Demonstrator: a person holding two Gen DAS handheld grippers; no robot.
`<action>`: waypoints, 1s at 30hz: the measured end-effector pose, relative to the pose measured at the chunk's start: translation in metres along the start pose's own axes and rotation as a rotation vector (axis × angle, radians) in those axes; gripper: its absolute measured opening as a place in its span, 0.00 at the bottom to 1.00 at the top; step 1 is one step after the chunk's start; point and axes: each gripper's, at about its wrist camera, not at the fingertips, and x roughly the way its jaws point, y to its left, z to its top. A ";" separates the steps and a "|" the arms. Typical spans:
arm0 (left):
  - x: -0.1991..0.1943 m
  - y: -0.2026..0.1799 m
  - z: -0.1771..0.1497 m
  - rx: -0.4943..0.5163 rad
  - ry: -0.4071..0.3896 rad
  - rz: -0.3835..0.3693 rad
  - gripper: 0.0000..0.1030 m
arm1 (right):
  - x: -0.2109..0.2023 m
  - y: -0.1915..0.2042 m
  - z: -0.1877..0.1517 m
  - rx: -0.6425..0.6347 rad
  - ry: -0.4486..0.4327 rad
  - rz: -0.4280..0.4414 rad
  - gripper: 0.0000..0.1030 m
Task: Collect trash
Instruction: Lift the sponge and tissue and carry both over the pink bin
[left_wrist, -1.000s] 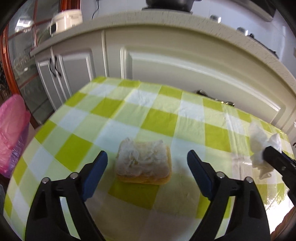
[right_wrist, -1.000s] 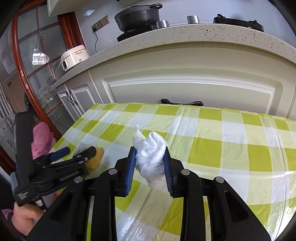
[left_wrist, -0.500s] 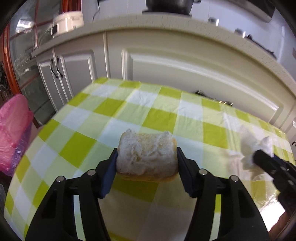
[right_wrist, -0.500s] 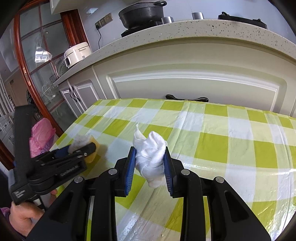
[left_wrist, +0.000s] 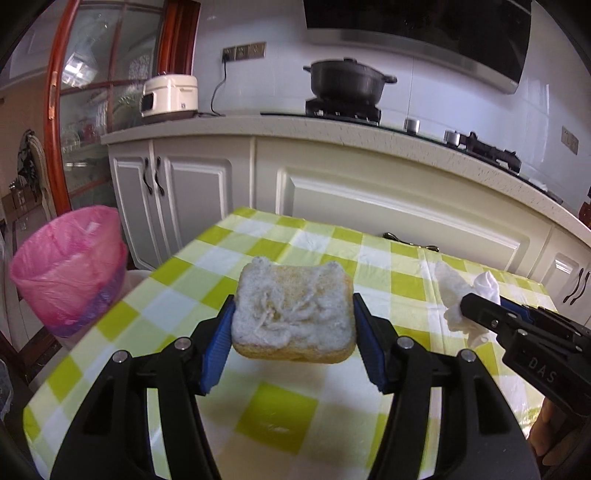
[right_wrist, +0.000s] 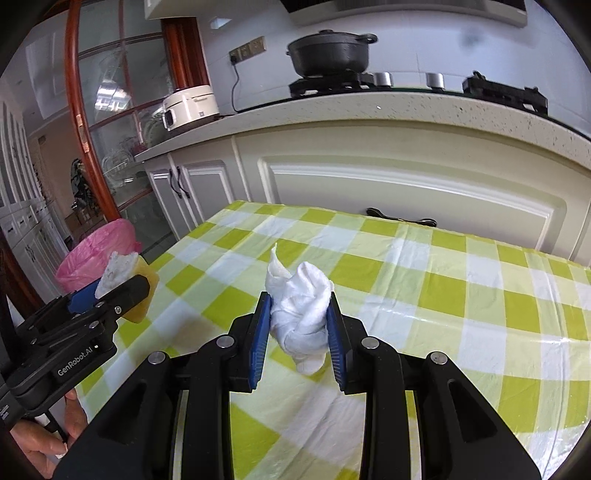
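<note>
left gripper (left_wrist: 291, 328): jaws have just been closing and now pinch the sponge (left_wrist: 293, 314) from both sides, about half open because the thing is wide. It's up off the table (left_wrist: 277, 417), so the grip looks solid.
right gripper (right_wrist: 297, 328): jaws nearly shut, clamped on a tissue (right_wrist: 299, 306) wad that bulges out above and below the pads. Also off the table.
sponge: yellow block, scuffed whitish top facing up, long side running across between the pads, sitting level.
tissue: crumpled, twisted tail hanging under the jaws, looks light and squashy. I'd guess it could slip if the squeeze loosens.
bin (left_wrist: 70, 269): pink-lined, on the floor past the table's left edge, open mouth facing up. From the left wrist view it's well left of the sponge and lower.
the bit that matters: the bin lies to the left of both grippers, and the left one is clearly nearer; from the right wrist view the sponge sits almost in line with the bin's rim.
my guess at next: swing left and drop the sponge first, then bring the tissue over, since the right hand has the whole table corner to cross.
table: no other trash in sight.
</note>
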 end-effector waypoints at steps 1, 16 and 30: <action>-0.006 0.004 -0.001 0.000 -0.010 0.002 0.57 | -0.005 0.008 0.000 -0.011 -0.009 0.002 0.28; -0.089 0.063 -0.005 -0.045 -0.111 0.010 0.57 | -0.057 0.089 0.006 -0.129 -0.081 0.006 0.28; -0.152 0.120 0.006 -0.084 -0.206 0.094 0.57 | -0.067 0.173 0.029 -0.257 -0.131 0.131 0.28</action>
